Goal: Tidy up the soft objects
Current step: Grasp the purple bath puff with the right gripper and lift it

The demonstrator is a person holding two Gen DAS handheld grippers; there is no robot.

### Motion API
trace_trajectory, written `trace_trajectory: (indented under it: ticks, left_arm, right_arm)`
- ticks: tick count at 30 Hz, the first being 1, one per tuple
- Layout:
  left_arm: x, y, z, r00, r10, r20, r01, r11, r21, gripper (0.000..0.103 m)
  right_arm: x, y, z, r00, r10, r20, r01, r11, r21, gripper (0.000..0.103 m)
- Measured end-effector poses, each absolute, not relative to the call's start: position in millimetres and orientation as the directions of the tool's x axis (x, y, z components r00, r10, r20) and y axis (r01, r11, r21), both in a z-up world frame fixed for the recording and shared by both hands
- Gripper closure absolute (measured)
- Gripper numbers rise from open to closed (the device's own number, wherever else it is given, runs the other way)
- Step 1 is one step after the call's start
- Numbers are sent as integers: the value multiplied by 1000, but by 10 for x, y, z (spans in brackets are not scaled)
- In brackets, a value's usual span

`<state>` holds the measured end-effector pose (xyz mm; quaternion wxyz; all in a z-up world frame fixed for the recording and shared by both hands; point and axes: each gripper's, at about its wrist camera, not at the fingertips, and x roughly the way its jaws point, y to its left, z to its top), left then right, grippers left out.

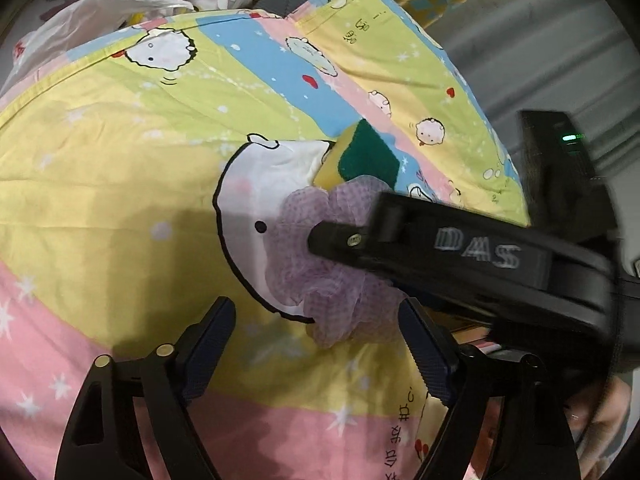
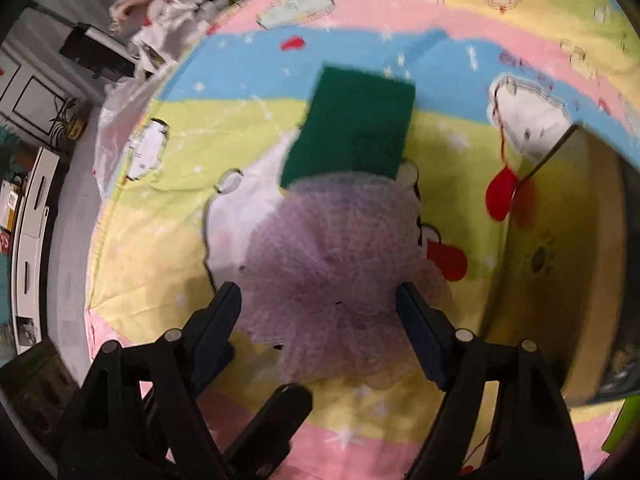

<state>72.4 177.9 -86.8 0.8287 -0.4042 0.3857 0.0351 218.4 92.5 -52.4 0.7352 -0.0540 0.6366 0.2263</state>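
Note:
A purple mesh bath pouf [image 2: 332, 256] lies on a cartoon-print bedsheet [image 2: 160, 264]. A sponge with a green top and yellow body [image 2: 352, 128] touches its far side. My right gripper [image 2: 318, 292] points steeply down over the pouf, which fills the gap between its fingers; I see no squeeze. In the left wrist view a right-gripper finger [image 1: 336, 240] overlaps the pouf [image 1: 304, 240], with the sponge [image 1: 364, 156] beyond. My left gripper [image 1: 316, 306] hangs open just short of the pouf, whose near edge reaches between the fingertips.
An open cardboard box [image 2: 560, 260] stands close on the right of the pouf. A heap of clothes and a white plastic bag [image 1: 92, 20] lie at the far end of the bed. White furniture [image 2: 32, 220] stands beyond the bed's left edge.

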Motion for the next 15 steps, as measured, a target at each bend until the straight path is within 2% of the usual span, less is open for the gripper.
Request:
trace_trajectory:
  ticks: [1,4,5,6,7,8,15]
  left_arm:
    - [745,1776,-875,694,-255,-673,-372,674,-638,42]
    - [787,1765,-908,684,-247,-687,-379,683,-624,51]
    - [799,1756,-899,684,-245,-687,-379,685,-622,53]
    - [805,1752,-892,683,-249,-686,-374,688,-622,60]
    - [825,1732,-897,676,-280,-682,-353,688,-633,69]
    - [832,1713,-900,673,-295,-678,-342,689,-639,72]
    - [700,1497,-581,721,-292,-629,-242,744,-623,74]
  right_arm:
    - [2192,901,-577,81,267,-960,-395,893,215,27]
    - [2155,858,-617,112,288,-951,-410,885,220,45]
    - [2126,856,-603,133,287,-949,-426,881,207,60]
    - [2098,848,-596,147,287,-947,-441,876,197,68]
    - [2075,819,-587,149,304,-941,-446,870,210,80]
    - [2070,802,-592,145,315,-938,-447,867,222,85]
    - [1904,481,-258,174,461,-870,-447,824,348,92]
